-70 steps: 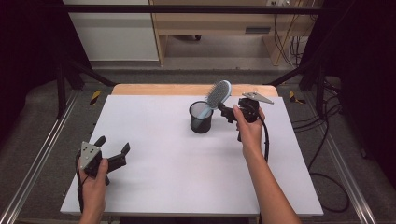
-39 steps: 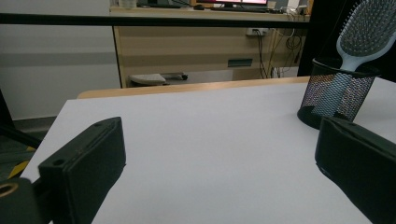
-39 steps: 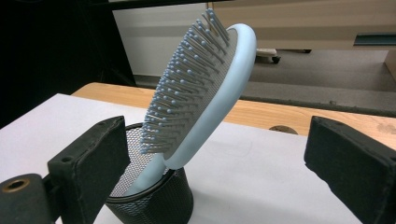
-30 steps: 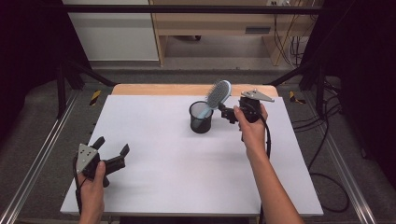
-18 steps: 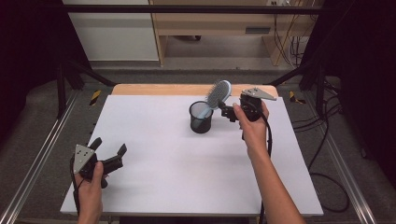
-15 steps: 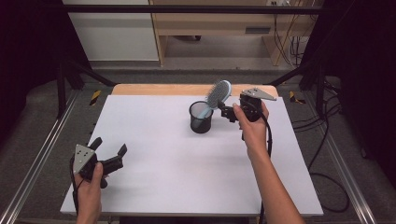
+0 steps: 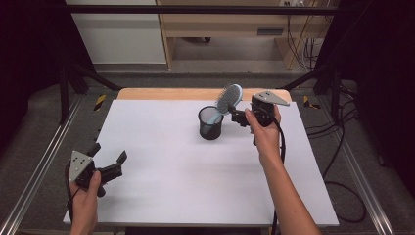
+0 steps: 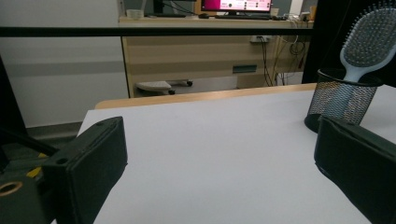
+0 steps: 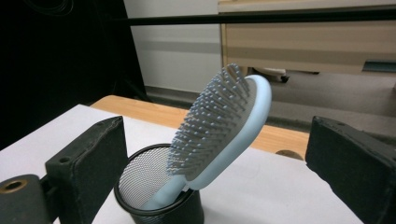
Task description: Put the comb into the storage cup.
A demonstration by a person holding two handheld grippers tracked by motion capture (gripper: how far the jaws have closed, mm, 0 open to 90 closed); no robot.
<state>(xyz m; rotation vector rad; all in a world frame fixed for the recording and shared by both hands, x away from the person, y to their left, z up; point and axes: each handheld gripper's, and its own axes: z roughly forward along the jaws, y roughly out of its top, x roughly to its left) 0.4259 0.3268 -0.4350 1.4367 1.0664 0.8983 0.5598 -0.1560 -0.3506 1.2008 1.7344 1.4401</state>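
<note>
fingers wide on both sides, brush parked in mesh cup

fingers of the right gripper stand wide apart, nothing between them; in the right gripper view the hairbrush sits in the gap but touches neither pad. the brush stands handle-down in the black mesh cup, head tilted toward the right gripper and leaning on the rim, so the cup holds it up, not the hand. judged: a release just made or a grasp about to start, cannot tell which. the cup is near the far edge of the worktop, a bit right of centre, with the right gripper just beside it.

left gripper is also spread wide and empty, held by the hand at the near left corner, well apart from the cup; looks parked out of the way.

worktop is a plain white sheet over a wooden top, with a strip of wood showing along the far edge. beyond: grey floor, wooden desk, cables at right, black frame rails.
</note>
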